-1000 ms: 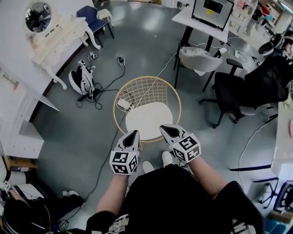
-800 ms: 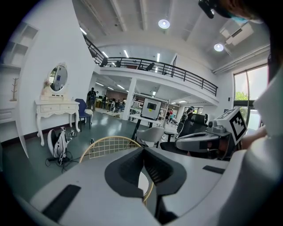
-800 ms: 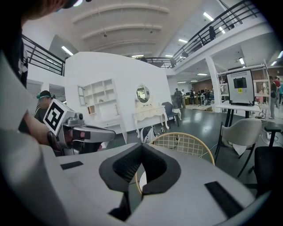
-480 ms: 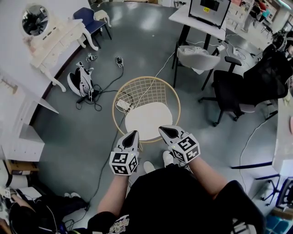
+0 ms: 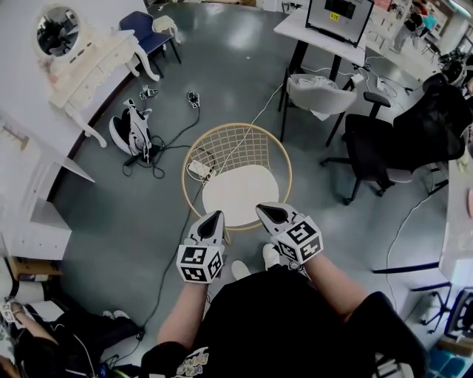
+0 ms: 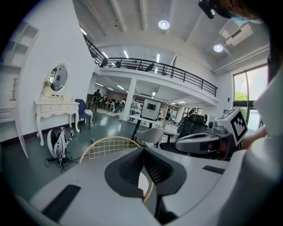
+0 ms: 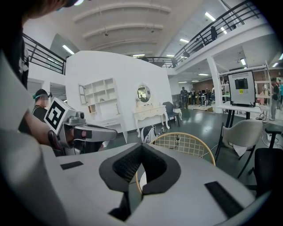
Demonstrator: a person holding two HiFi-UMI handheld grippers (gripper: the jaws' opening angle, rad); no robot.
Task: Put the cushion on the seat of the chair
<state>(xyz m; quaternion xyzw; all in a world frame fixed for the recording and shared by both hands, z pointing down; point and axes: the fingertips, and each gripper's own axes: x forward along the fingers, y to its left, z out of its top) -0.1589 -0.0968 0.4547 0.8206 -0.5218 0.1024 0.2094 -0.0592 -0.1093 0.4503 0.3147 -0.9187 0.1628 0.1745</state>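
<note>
A round wire chair (image 5: 238, 144) with a gold rim stands on the grey floor in front of me. A round white cushion (image 5: 239, 194) lies on its seat. My left gripper (image 5: 215, 219) hovers over the chair's near rim, shut and empty. My right gripper (image 5: 267, 212) sits beside it at the cushion's near edge, shut with nothing in it. In the left gripper view the chair's mesh back (image 6: 106, 147) shows past the closed jaws, and the right gripper (image 6: 201, 142) is off to the right. The right gripper view shows the chair (image 7: 185, 143) and the left gripper (image 7: 86, 132).
A black office chair (image 5: 384, 151) and a grey shell chair (image 5: 321, 92) stand to the right by a desk with a monitor (image 5: 340, 16). A white dressing table (image 5: 89, 63), a backpack (image 5: 133, 129) and loose cables (image 5: 174, 148) lie to the left. My feet (image 5: 251, 262) are just behind the chair.
</note>
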